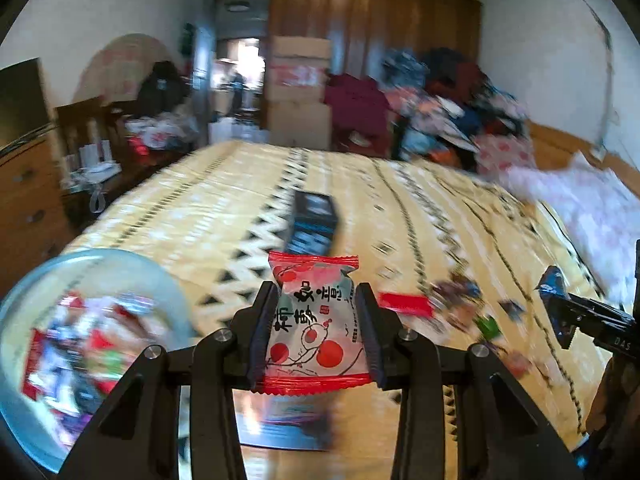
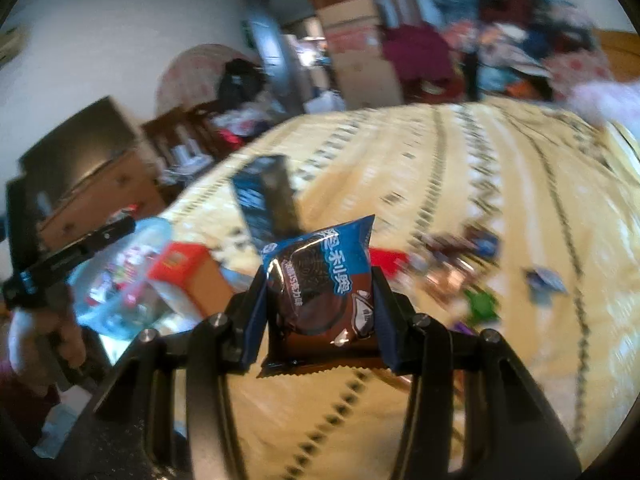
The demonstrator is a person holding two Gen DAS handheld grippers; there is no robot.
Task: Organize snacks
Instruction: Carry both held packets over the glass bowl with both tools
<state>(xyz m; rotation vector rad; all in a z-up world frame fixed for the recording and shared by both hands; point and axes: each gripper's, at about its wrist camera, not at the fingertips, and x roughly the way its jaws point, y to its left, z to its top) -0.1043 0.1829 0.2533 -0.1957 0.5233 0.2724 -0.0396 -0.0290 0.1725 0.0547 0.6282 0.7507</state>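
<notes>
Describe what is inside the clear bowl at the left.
The clear bowl holds a jumble of wrapped snacks, mostly red, white and some green. Blur hides their labels, and whatever lies under the top layer is covered.

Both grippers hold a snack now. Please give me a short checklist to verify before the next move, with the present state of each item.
1. Left gripper holds its snack: ok, the red and white packet sits between both jaws.
2. Right gripper holds its snack: ok, the blue cookie packet is clamped between the jaws.
3. Glass bowl in view and with room: ok, it already holds snacks but is not full.
4. Packets lifted clear of the bedspread: ok.
5. Snacks left to sort: not ok, loose snacks lie on the bed.
6. Grip firmness: cannot tell.
</notes>
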